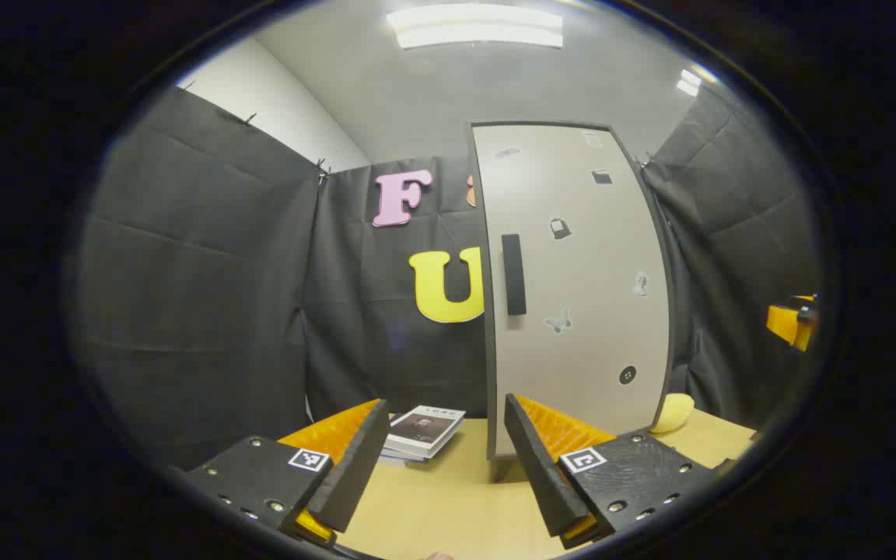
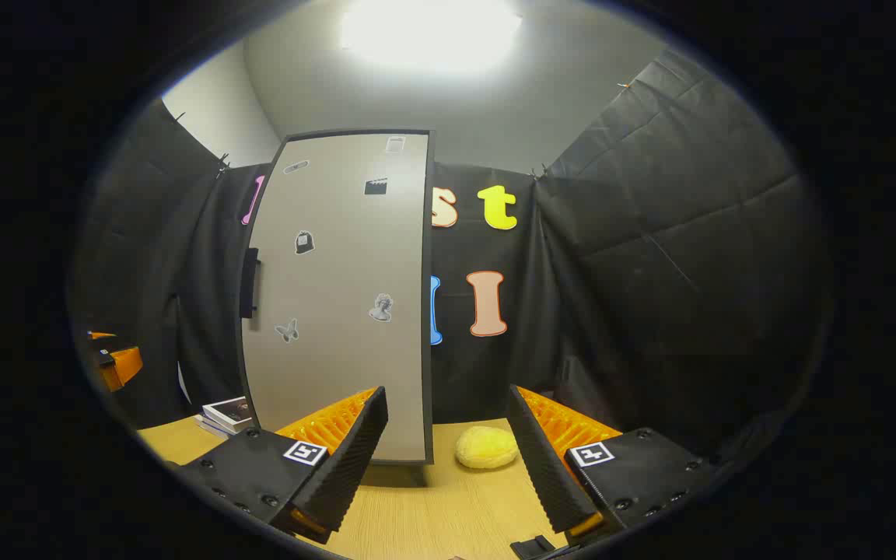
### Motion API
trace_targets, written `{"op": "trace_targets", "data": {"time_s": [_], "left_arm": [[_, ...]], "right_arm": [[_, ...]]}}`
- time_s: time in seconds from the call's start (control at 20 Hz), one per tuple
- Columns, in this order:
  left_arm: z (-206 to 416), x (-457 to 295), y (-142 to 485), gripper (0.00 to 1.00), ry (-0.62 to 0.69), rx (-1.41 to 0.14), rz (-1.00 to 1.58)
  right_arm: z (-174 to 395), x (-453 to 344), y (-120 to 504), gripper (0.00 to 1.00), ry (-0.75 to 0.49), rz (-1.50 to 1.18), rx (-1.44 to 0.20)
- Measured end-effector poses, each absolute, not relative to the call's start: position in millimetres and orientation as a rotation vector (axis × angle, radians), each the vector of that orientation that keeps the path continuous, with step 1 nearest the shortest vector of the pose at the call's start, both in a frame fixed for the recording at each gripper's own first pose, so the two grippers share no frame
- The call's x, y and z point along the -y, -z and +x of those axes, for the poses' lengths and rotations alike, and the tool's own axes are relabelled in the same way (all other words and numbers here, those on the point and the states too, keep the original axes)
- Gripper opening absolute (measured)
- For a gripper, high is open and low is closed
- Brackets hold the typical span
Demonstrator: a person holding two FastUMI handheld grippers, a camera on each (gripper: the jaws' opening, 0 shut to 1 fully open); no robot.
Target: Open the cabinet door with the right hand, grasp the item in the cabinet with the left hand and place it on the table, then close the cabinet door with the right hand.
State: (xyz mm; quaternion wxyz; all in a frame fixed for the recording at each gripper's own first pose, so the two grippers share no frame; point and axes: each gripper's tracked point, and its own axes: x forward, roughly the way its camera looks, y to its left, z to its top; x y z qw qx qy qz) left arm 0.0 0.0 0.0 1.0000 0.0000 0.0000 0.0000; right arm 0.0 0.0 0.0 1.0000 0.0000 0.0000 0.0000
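The cabinet door [image 2: 339, 295] stands closed, its upright handle [image 2: 249, 283] on the far-left edge. The right gripper [image 2: 448, 459], fingers spread wide and empty, sits right of it; the left gripper [image 1: 444, 467], also wide, faces the handle [image 1: 513, 274] squarely.

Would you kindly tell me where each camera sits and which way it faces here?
Left gripper view: rides on the left gripper, facing the shut cabinet door and its handle; its open fingers show below, books beyond, the other gripper at far right.
Right gripper view: rides on the right gripper, facing the door's right side; its open fingers show below.
Both share the door, table, books and yellow lump.
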Motion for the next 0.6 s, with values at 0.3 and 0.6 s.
{"op": "trace_targets", "data": {"time_s": [0.3, 0.6], "left_arm": [[-4.7, 5.0, -1.3, 0.92, -0.007, 0.005, 0.000], [-4.6, 5.0, -1.6, 0.92, -0.013, -0.001, 0.004]], "right_arm": [[1.5, 0.0, 1.0, 0.97, 0.006, 0.000, 0.004], [1.2, 0.3, 2.7, 0.98, 0.017, 0.001, 0.000]]}}
